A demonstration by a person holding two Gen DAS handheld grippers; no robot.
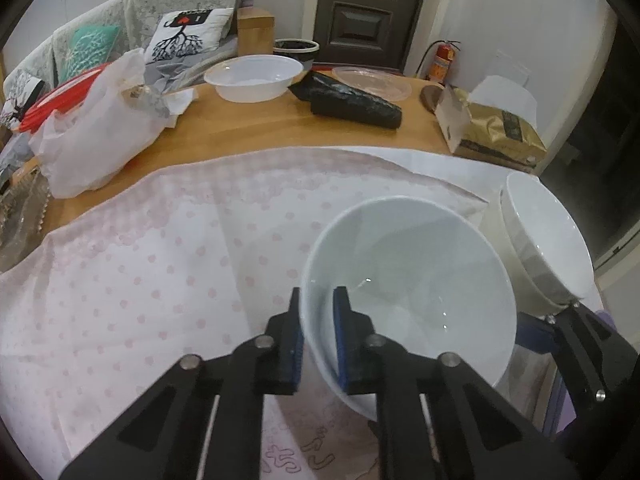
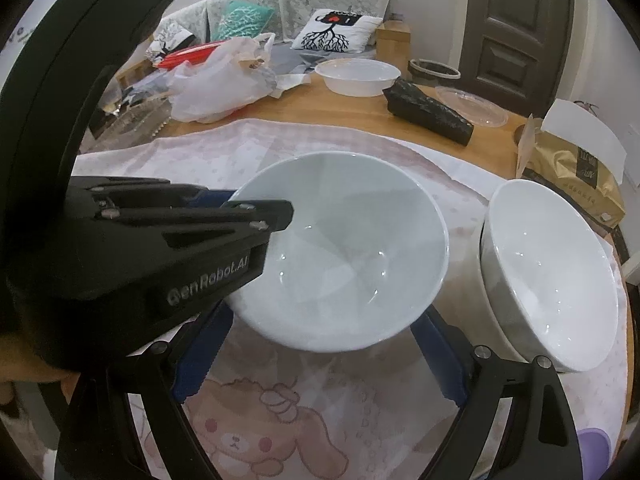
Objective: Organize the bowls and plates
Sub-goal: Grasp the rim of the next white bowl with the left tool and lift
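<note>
My left gripper (image 1: 318,338) is shut on the near rim of a white bowl (image 1: 412,276), one blue pad inside and one outside, holding it tilted above the pink dotted cloth (image 1: 160,272). The same bowl (image 2: 344,256) fills the middle of the right wrist view, with the left gripper (image 2: 256,216) clamped on its left rim. My right gripper (image 2: 320,360) is open and empty below that bowl, its fingers wide apart. White bowls stacked one in another (image 2: 548,280) stand at the right; they also show in the left wrist view (image 1: 544,240).
On the wooden table (image 1: 260,128) behind the cloth lie a white plastic basin (image 1: 254,76), a black wrapped package (image 1: 352,100), a clear lid (image 1: 374,82), a white plastic bag (image 1: 96,128) and a gold box (image 1: 492,128). A sofa with cushions stands behind.
</note>
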